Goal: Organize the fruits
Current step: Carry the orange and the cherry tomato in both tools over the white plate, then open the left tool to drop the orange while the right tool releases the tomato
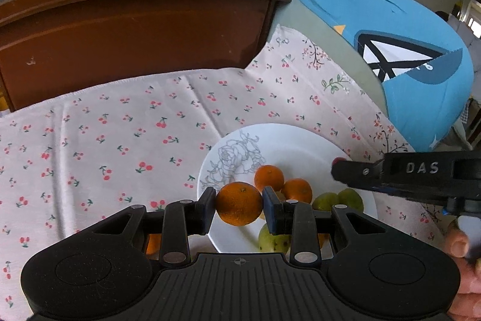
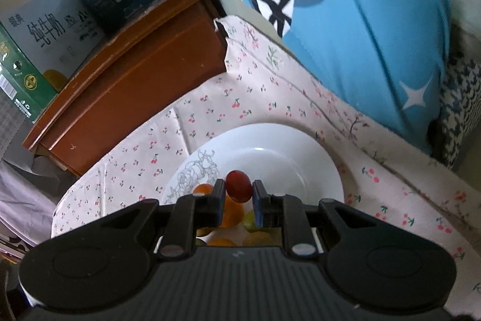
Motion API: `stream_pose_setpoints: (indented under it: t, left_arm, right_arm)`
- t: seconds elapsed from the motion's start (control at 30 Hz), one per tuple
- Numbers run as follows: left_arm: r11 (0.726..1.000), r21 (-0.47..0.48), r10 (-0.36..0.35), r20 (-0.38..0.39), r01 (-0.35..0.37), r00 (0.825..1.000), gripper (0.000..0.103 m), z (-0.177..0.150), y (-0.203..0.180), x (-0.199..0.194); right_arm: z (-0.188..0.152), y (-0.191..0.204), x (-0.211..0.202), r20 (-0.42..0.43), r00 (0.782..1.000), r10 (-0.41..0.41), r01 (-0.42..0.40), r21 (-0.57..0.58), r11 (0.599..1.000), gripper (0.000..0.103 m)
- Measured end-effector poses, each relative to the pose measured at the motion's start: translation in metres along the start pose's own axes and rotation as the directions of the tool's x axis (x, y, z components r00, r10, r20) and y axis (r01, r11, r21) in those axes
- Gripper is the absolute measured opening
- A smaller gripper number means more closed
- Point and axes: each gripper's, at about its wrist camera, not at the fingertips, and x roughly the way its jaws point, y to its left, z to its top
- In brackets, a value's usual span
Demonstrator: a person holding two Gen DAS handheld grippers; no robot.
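Left tool (image 1: 239, 205) clamped on an orange (image 1: 239, 203), right tool (image 2: 239, 193) on a red fruit (image 2: 239, 186) (small, glossy), above white plate (image 1: 300, 140) at lower centre.

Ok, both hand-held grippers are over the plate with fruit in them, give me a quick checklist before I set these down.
1. Left hand-held gripper holds the orange squarely between its pads: ok.
2. Right hand-held gripper holds the small red fruit: ok.
3. Both fruits are above the white plate: ok.
4. Free space on the plate: ok, its far half is bare in the right wrist view.
5. Fruit already there, two oranges and green fruits, crowd the near side: not ok to drop straight down.
6. Clearance between the two grippers: cannot tell.
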Motion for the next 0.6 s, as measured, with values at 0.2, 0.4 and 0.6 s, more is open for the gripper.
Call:
stream_pose_setpoints:
  t: [0.2,0.4,0.6]
  left_arm:
    - [1.0,0.001,-0.013,0.015,0.013,1.0,0.033,0.002,-0.002,-0.003]
    - [1.0,-0.019,-0.001,0.054,0.002,0.999,0.056,0.011,-0.004,-0.02]
    - [0.999,-0.022,0.039,0.078,-0.037,0.996,0.066,0.02,-0.002,-0.043]
  right_arm:
    - [0.0,-0.003,0.006,-0.022,1.0,-0.009,0.01,0.029,1.0,0.022]
    - [0.004,-0.004,0.002,-0.007,1.0,0.008,-0.008,0.051,0.999,0.024]
    - [0.004,0.004,-0.005,0.005,0.999,0.031,-0.031,0.016,0.999,0.032]
